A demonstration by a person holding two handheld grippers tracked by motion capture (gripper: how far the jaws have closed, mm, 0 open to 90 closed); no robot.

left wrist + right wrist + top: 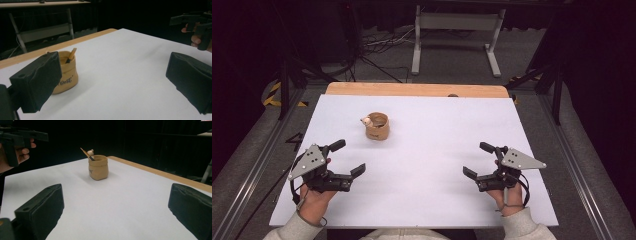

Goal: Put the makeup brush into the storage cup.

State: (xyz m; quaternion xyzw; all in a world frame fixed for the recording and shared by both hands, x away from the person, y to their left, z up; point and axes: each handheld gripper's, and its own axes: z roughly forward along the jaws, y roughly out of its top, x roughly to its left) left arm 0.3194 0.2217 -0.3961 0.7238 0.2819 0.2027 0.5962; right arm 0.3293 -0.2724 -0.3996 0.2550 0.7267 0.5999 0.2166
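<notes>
Tan pot (377, 126) upright, holds stick (87, 153) | left gripper (348, 156) released | right gripper (478, 160) released

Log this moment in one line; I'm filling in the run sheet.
left gripper: open, empty | right gripper: open, empty | pot: upright on table, untouched, stick inside

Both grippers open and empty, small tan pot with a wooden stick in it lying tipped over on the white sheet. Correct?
Not quite: the tan pot stands upright on the white sheet, as the right gripper view shows. The rest holds: the wooden stick is in it, and the left gripper and right gripper are open and empty.
</notes>
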